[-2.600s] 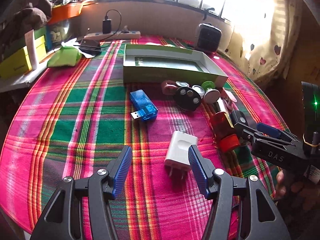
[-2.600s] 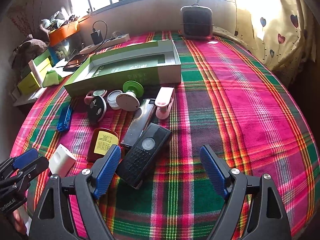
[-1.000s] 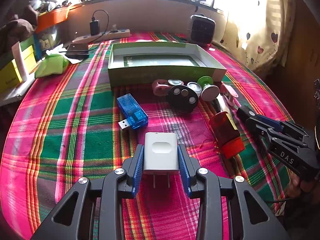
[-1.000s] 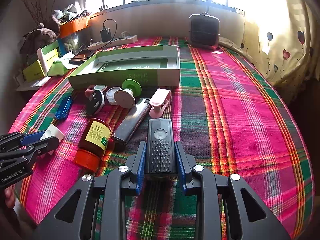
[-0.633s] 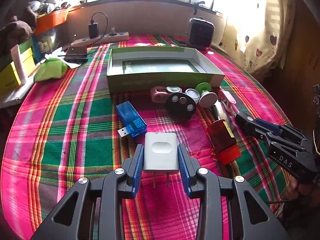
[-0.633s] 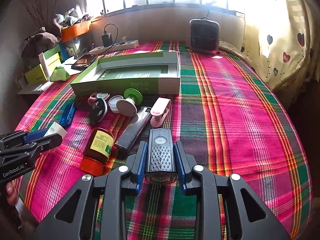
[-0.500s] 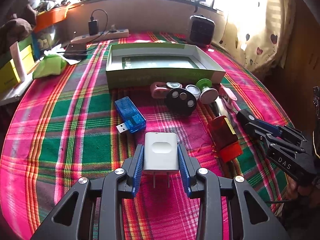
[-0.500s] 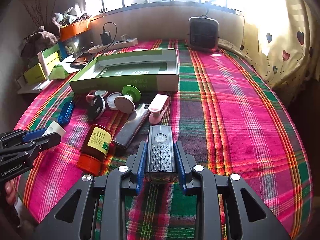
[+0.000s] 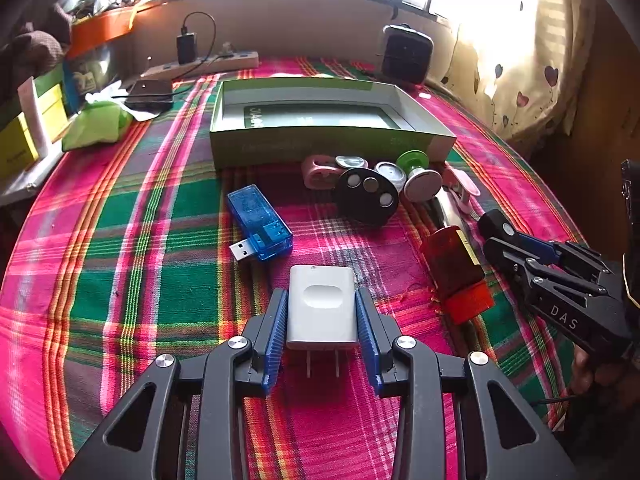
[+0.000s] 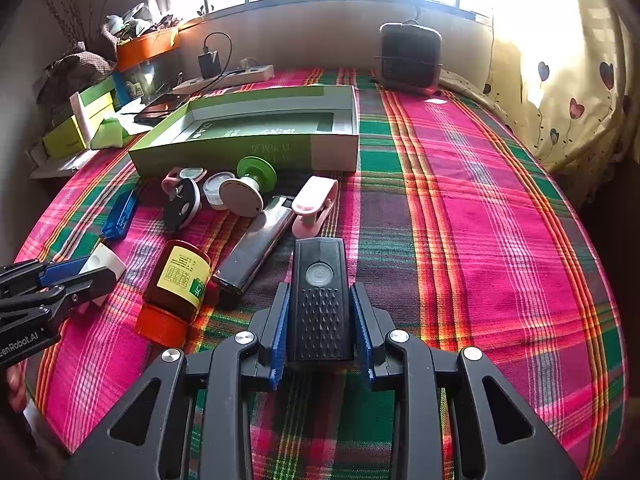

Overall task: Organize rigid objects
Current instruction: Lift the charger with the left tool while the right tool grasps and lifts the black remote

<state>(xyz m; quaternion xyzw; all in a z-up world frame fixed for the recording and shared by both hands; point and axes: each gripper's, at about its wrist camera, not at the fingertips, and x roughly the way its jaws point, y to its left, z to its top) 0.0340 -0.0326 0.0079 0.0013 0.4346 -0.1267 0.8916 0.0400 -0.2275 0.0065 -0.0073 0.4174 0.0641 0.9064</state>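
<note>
While you hold one thing in each gripper, the box is still bare.
Left gripper (image 9: 321,330): it squeezes the white plug (image 9: 321,308), near you.
Right gripper (image 10: 320,334): its jaws are opening, and the pads look just off the black light (image 10: 319,300) between them.
Box (image 9: 332,146): green, far side of the cloth, nothing put in yet.
Done: two things picked.
Left to do: the blue stick (image 9: 260,222), red bottle (image 10: 176,284), pink clip (image 10: 314,204) and round bits lie loose near the box.
</note>
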